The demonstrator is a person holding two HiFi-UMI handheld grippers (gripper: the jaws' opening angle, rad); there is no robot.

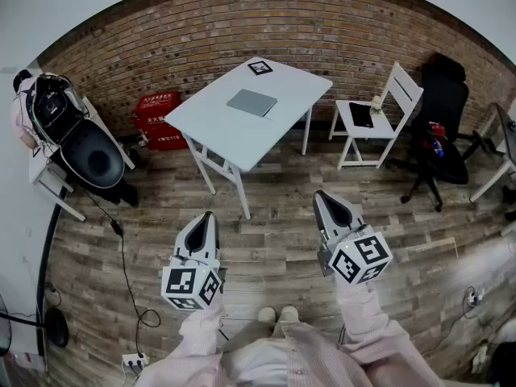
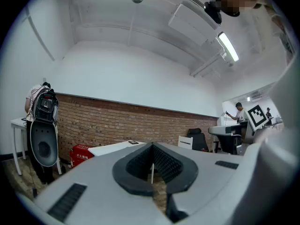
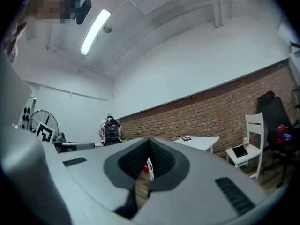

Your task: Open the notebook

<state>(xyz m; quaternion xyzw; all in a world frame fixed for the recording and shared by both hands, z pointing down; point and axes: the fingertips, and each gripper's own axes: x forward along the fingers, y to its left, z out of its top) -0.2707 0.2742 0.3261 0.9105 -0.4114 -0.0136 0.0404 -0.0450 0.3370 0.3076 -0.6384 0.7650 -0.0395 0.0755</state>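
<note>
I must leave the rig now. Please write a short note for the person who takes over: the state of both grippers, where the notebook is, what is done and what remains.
Left gripper: shut, empty, held level above the floor, well short of the table.
Right gripper: shut, empty, level, also short of the table.
Notebook: lies closed and flat near the middle of the white table. A small marker card lies near the table's far corner.
Done: nothing yet; neither gripper is at the notebook.
Left: step up to the table, open the jaws and lift the cover, probably steadying the notebook with the other gripper.
</note>
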